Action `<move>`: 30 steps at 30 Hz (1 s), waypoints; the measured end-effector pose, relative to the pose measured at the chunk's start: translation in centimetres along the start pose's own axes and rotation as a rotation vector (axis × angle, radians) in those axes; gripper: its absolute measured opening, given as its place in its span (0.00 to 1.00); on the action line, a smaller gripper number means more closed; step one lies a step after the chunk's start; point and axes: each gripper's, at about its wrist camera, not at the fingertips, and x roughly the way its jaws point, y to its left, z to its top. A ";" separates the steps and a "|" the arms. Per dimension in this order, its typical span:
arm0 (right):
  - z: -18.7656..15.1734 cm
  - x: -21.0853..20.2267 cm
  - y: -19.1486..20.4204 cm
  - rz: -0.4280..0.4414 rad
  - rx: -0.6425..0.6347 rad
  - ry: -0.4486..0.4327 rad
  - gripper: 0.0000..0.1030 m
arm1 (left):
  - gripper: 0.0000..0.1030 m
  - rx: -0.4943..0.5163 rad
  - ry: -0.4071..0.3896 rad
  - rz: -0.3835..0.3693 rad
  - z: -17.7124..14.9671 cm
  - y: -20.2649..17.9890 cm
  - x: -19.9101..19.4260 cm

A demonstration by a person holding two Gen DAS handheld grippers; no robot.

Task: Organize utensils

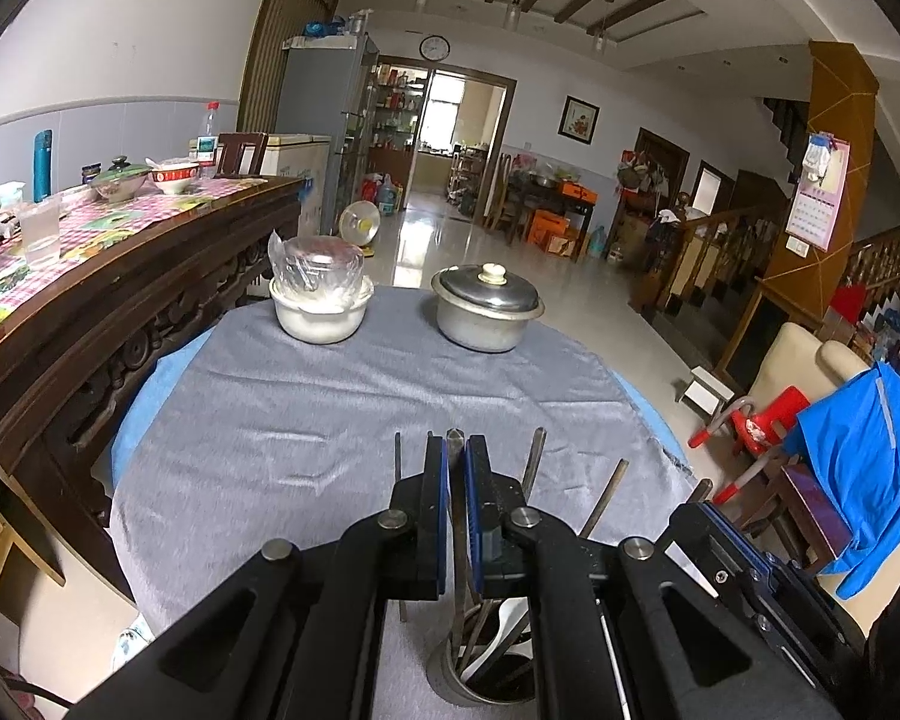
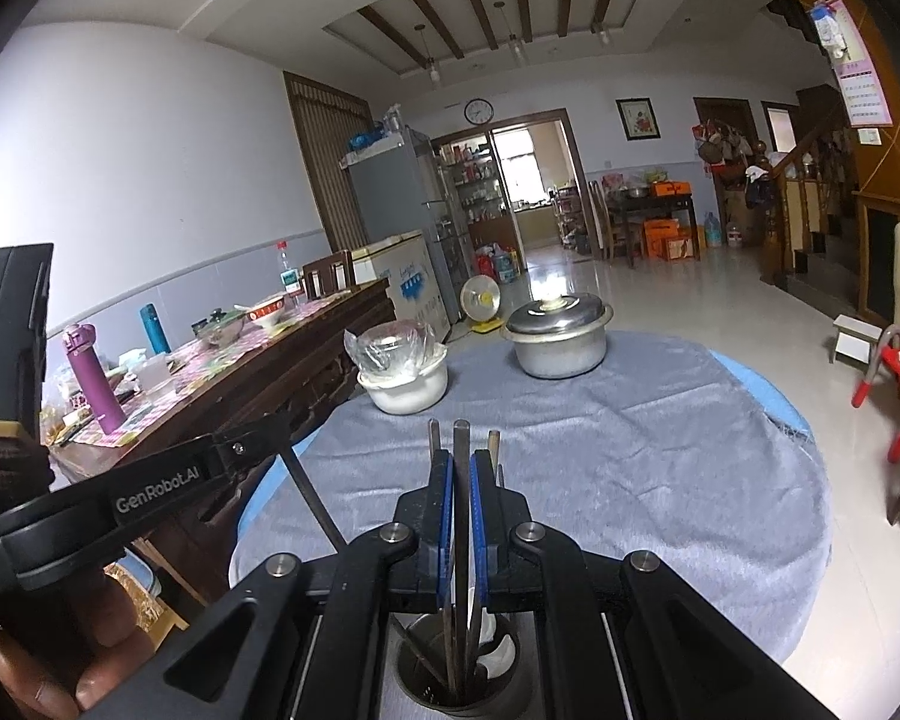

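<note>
In the left wrist view, the left tool (image 1: 456, 450) is standing with its two fingers pressed together on a thin dark utensil handle (image 1: 455, 439), whose tip is showing just above the blue pads (image 1: 444, 504). The rest of this handle is going down between the fingers into a round metal holder (image 1: 450, 681) that is sitting on the tabletop (image 1: 306, 420) directly below the tool, at the bottom edge of the picture. Other dark handles (image 1: 534, 459) are leaning out of the same holder to the right of the tool, and something white, perhaps a spoon (image 1: 504, 630), is lying inside it. The right tool (image 1: 711, 510) is showing at the lower right, just beside these handles; from here I cannot tell how its fingers stand. Farther on the grey cloth, a white bowl covered with plastic (image 1: 321, 300) and a metal pot with a lid (image 1: 486, 306) are standing well apart from the tool. In the right wrist view, the right tool (image 2: 462, 468) is also clamping its fingers on one upright utensil handle (image 2: 462, 438), and this handle is running down into the metal holder (image 2: 426, 690) just under the tool. Two more handles (image 2: 434, 433) are rising close beside the gripped one. The left tool (image 2: 282, 426) is coming in from the left, gripping a dark handle (image 2: 309, 492) that is slanting down toward the holder, and a hand (image 2: 48, 648) is holding this tool at the lower left corner.
</note>
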 end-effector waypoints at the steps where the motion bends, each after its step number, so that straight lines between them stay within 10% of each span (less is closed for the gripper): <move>1: -0.1 0.1 0.0 0.000 0.001 0.006 0.06 | 0.06 0.000 0.005 0.001 0.0 0.0 0.1; 16: -0.2 0.6 -0.3 0.019 0.038 0.051 0.07 | 0.07 -0.025 0.067 0.015 -0.4 1.0 1.2; 30: 0.4 -0.7 -1.4 0.020 0.119 -0.003 0.07 | 0.32 -0.051 0.067 0.037 -0.4 1.6 1.2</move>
